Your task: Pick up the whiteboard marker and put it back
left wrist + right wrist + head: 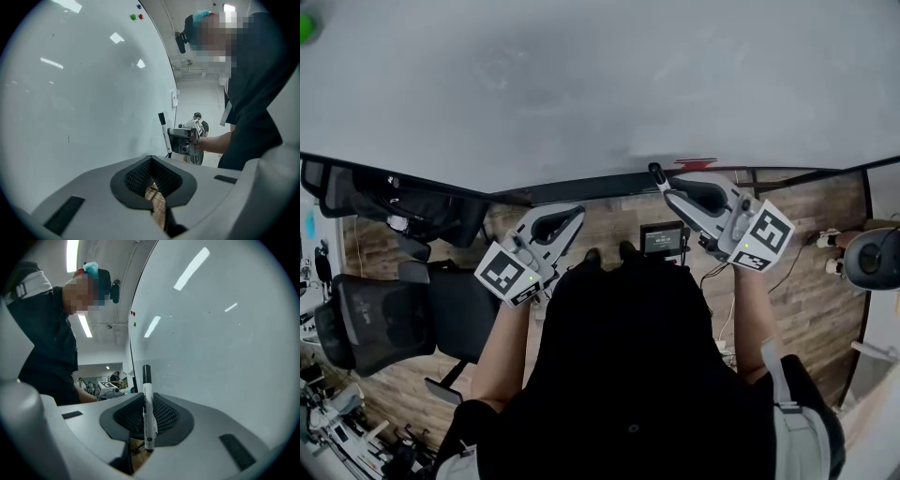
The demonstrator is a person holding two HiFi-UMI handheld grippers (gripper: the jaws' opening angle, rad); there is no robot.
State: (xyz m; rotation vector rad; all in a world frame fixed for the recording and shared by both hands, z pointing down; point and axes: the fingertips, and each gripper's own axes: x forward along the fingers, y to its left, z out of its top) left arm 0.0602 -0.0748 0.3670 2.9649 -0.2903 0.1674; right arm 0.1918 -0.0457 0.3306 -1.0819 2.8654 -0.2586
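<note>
The right claw (146,425) clamps the upright whiteboard marker (148,404) beside the whiteboard (225,357).

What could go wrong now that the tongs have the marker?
1. The right tongs pinch the whiteboard marker only along its lower part, and the long top sticks up free. It might tilt or slip out.
2. The dark ledge under the whiteboard looks narrow. If the marker misses it, it would probably fall to the wooden floor.
</note>
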